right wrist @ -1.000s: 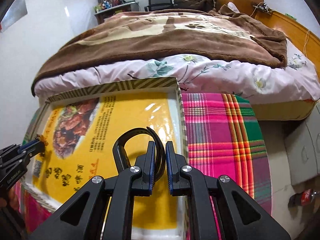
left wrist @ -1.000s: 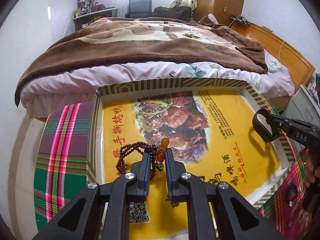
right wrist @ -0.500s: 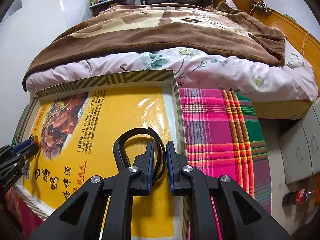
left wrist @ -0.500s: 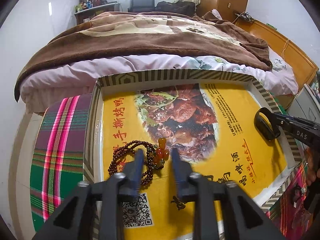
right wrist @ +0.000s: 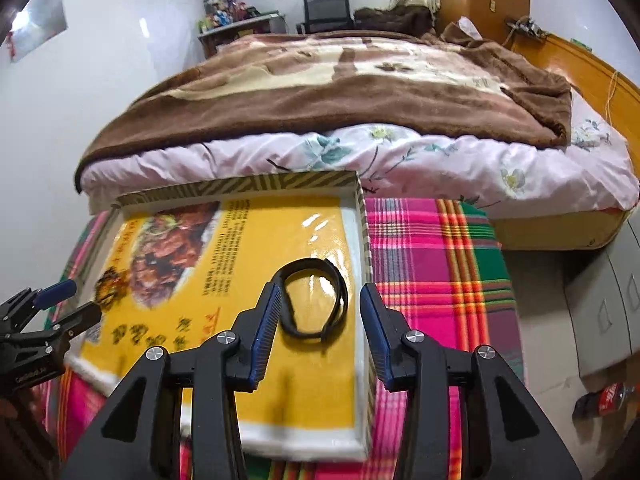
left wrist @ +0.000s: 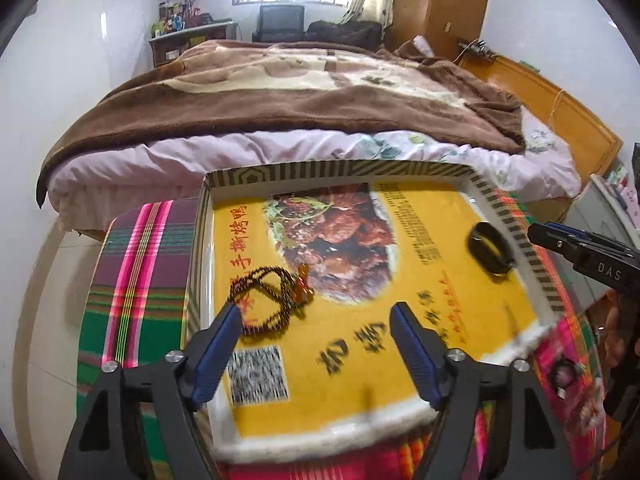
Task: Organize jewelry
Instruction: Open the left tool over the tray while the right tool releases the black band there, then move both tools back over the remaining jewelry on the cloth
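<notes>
Both sets of jaws opening, gripping nothing: bead necklace (left wrist: 267,298) lying at eleven o'clock off left gripper (left wrist: 316,320), black band (right wrist: 311,298) lying crosswise between right gripper (right wrist: 320,300) fingers.

Yellow tray (left wrist: 496,216) (striped rim); dark-red bead string (left wrist: 260,300); black band (right wrist: 312,304); plaid cloth (right wrist: 432,248).

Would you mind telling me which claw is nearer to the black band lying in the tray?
Right. The right claw is opening just short of the black band, which lies free on the tray. The left claw, also opening, is across the tray beside the bead bracelet.
</notes>
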### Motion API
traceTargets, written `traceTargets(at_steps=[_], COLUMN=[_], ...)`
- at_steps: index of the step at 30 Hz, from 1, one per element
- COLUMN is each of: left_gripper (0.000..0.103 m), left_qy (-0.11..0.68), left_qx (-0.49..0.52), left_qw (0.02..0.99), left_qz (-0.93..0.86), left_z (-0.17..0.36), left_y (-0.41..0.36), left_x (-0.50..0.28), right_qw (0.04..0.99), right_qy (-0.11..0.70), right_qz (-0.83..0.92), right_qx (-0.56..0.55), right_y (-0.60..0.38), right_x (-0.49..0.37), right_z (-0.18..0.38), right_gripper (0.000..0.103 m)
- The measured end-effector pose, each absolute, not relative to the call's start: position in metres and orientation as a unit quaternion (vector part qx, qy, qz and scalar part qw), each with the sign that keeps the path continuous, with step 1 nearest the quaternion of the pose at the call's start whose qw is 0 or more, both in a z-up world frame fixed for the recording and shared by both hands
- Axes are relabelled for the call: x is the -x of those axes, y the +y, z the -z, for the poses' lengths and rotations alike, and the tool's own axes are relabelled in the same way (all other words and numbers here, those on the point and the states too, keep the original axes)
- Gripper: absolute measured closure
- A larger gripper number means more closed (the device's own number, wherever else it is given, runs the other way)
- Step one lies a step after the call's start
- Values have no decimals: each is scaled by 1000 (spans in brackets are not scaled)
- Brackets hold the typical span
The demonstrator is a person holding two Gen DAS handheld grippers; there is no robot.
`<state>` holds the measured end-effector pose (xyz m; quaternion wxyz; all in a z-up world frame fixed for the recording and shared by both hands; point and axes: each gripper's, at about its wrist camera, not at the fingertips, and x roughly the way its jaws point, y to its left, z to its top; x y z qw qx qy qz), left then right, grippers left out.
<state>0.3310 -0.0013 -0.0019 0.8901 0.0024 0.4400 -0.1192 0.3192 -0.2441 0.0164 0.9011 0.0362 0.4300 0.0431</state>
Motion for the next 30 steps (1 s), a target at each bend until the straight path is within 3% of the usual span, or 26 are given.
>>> traceTargets(at_steps=[17, 30], left_gripper=[18, 18], left_qy=[400, 408], left_qx=[26, -1], left_qw=[906, 898], left_qz=[138, 165], left_z=[-31, 2], left_y=[26, 24], left_x=[-193, -119], right_qw=[916, 922], right_qy=[390, 371], right_qz=[-75, -87], right_qx=[-66, -74], right_y=[-284, -276], right_x=[-186, -111], right_z=[-31, -15], right_gripper=[58, 58])
